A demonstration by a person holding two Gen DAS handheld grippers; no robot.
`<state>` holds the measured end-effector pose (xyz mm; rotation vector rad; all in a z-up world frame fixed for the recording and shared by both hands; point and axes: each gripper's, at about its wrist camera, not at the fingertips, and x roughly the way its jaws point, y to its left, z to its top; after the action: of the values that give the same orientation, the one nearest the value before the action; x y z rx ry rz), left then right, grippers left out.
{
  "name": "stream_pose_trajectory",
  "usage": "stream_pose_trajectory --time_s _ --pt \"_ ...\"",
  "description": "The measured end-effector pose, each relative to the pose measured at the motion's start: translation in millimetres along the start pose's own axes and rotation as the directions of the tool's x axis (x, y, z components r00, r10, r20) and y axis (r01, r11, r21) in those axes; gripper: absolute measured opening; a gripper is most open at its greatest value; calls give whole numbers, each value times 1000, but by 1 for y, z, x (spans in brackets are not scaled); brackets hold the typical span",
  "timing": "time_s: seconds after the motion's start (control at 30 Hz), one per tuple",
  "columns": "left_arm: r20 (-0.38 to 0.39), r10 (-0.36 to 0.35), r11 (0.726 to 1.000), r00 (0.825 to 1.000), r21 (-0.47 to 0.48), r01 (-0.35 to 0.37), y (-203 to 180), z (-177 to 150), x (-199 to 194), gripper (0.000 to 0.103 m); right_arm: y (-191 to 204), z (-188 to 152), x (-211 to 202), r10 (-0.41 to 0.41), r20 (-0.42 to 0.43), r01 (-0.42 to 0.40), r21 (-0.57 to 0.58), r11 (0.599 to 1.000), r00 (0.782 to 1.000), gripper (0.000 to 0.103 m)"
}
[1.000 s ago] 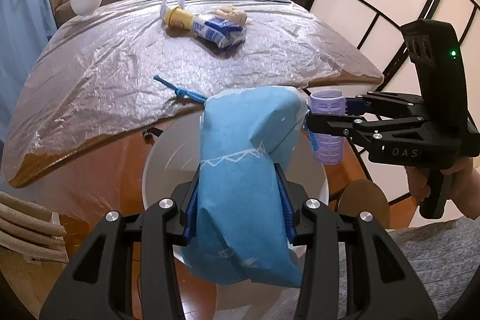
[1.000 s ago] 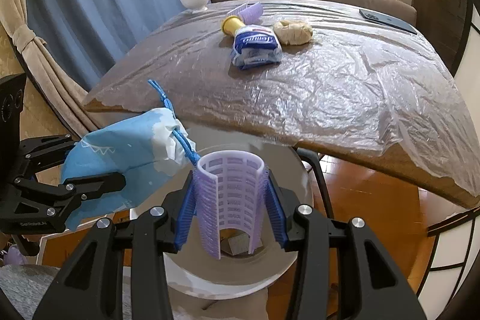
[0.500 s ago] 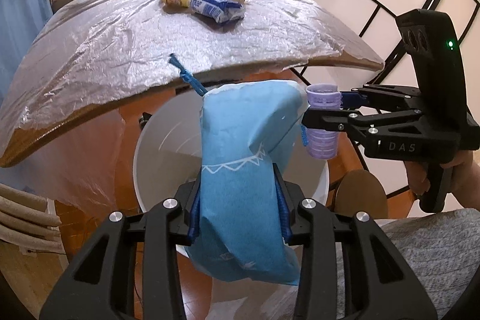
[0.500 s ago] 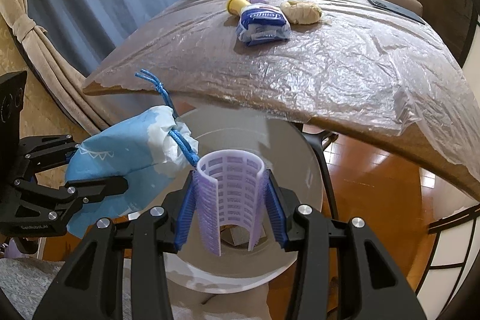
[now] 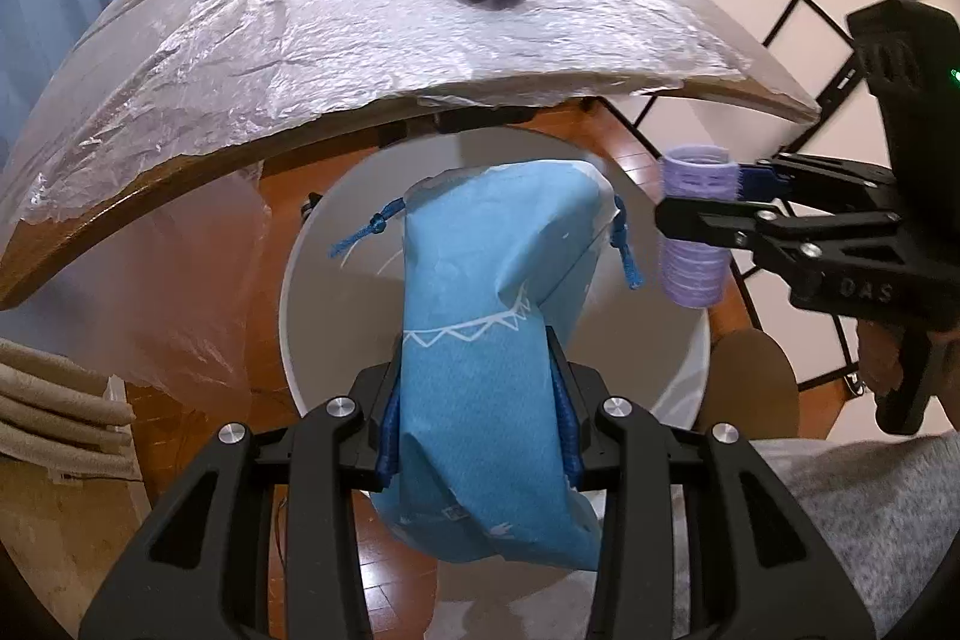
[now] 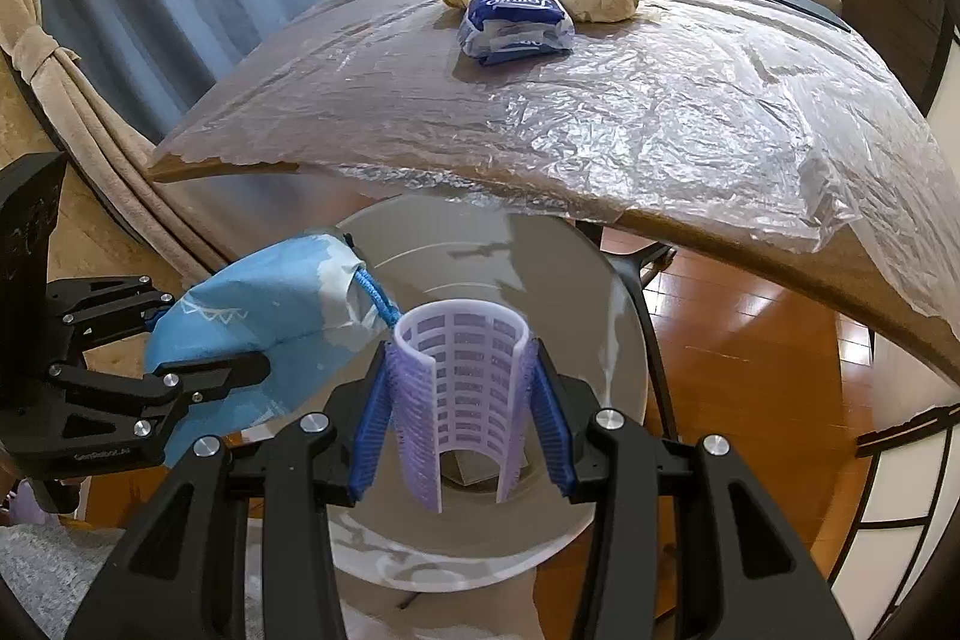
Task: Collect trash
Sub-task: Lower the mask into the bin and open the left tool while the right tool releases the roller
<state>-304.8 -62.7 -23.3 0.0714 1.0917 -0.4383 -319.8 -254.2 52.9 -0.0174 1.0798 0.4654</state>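
Both grippers clamped, tilted steeply downward side by side.

The left gripper (image 5: 477, 421) has its jaws pressed against a blue pouch (image 5: 480, 340), fingers angled down. Just to its right, the right gripper (image 6: 459, 400) squeezes a purple roller (image 6: 462, 382) between its blue pads (image 6: 366, 436), pointing down at much the same slant. A hand (image 5: 882, 358) wraps the right gripper's handle, grey sleeve below.
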Motion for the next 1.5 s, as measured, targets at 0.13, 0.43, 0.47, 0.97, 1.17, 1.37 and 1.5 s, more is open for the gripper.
stream_pose_trajectory --time_s 0.13,0.43,0.47,0.97,1.17,1.37,1.5 --pt "-22 35 999 999 -26 -36 5 3 10 40 2 2 6 -18 -4 18 -18 1000 1000 43" --pt "-41 64 995 997 -71 -67 12 7 24 40 -2 0 19 -24 -23 24 -3 1000 999 43" --pt "-42 68 995 997 -70 -71 11 9 25 40 -3 0 21 -26 -26 26 -1 1000 999 43" --pt "-60 79 995 995 -54 -82 11 21 44 40 -5 -7 42 -40 -65 42 16 999 997 43" --pt "-73 82 996 994 -39 -85 9 26 52 40 -6 -8 50 -46 -79 47 19 999 996 43" --pt "-82 83 996 993 -30 -85 7 26 61 40 -8 -7 57 -51 -87 53 23 998 995 43" --pt "-86 83 996 993 -24 -85 7 27 67 40 -9 -5 62 -54 -92 56 24 998 994 43"
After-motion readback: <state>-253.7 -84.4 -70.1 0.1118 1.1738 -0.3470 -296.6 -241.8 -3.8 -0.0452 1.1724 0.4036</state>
